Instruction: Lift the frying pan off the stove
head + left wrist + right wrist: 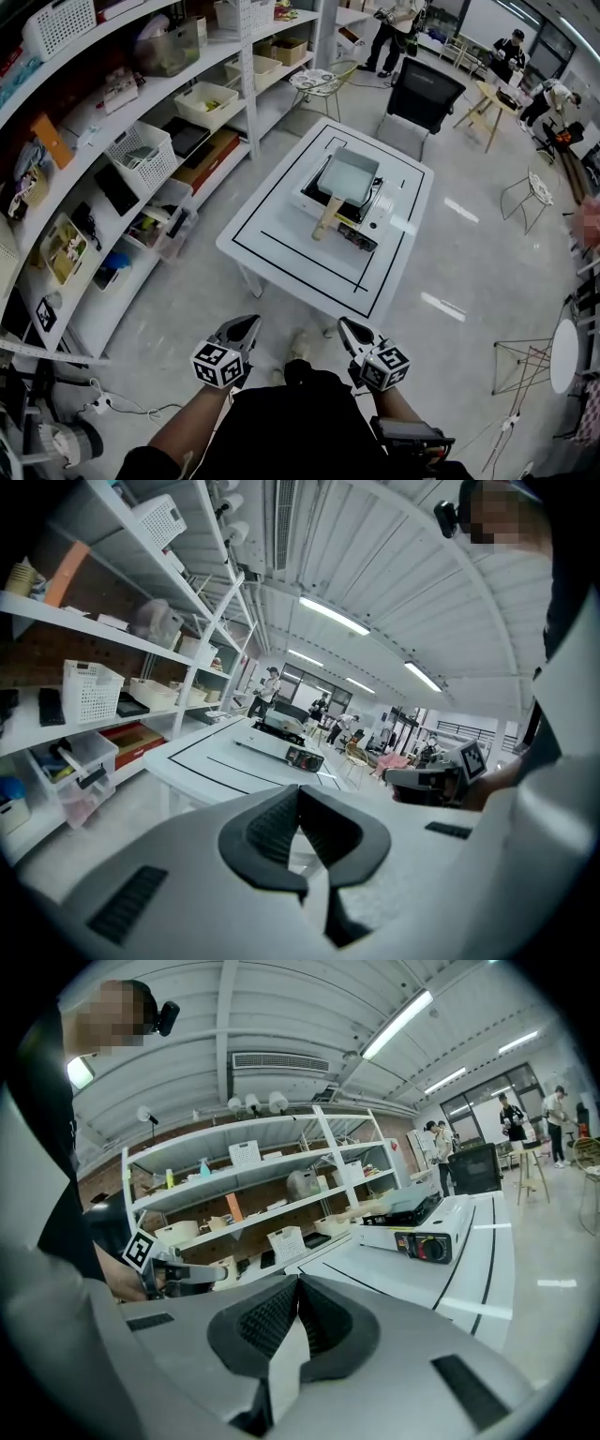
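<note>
Progress of the lift: nothing toward it is done as yet. The rectangular grey frying pan (349, 173) sits flat on the white portable gas stove (373, 221), which stands near the middle of the low white table with black border lines (272, 251). The pan's pale wooden handle (327, 220) projects over the stove's near edge toward the person.

Both tools are held low, close to the person's body and well apart from the table. The left gripper (247, 326) has its ribbed dark pads pressed together with nothing between them, as the left gripper view confirms (298, 803). The right gripper (348, 327) is likewise fully closed and empty (298, 1290).

By judgement, the whole sequence remains: approach the table, part the jaws of one gripper, close them on the handle, and raise the pan clear of the burner.

Limits of visibility: the pan's interior reads as a uniform pale surface, so whether it holds anything cannot be told. In the right gripper view the stove (412, 1234) appears from its control side, with the red and black knob (434, 1247) visible, and the pan above it is only a thin dark shape. Whether the burner is lit cannot be made out. The person's dark clothing hides the floor at the lower edge of the head view.
</note>
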A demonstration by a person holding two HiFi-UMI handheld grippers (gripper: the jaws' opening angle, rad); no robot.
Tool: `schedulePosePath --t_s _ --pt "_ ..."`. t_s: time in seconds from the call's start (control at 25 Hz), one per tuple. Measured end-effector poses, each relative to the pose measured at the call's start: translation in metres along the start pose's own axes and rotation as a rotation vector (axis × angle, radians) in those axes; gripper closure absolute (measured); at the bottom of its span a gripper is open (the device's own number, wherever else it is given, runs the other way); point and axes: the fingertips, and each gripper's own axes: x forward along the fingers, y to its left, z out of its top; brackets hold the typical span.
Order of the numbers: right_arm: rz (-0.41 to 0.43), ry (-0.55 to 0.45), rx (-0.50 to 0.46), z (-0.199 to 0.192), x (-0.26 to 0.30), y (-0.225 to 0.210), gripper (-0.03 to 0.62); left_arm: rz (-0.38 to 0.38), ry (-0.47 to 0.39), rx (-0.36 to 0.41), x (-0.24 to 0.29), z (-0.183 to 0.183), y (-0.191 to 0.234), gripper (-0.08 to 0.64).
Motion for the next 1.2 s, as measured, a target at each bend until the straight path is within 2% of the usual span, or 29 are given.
schedulePosePath --t_s 0.28,0.56,0.84,1.2 --pt "0.012 0.0 -0.002 0.019 0.036 -0.022 0.567 0.014 0.016 0.023 0.026 0.023 0.021 0.551" --pt "0.003 0.007 0.019 0.031 0.066 -0.047 0.568 0.035 0.056 0.028 0.047 0.031 0.043 0.552" --pt "0.017 0.016 0.024 0.042 0.091 -0.069 0.566 -0.02 0.084 0.045 0.077 0.047 0.045 0.552" --pt "0.051 0.029 0.065 0.051 0.114 -0.103 0.566 0.027 0.089 0.051 0.113 0.065 0.053 0.551"
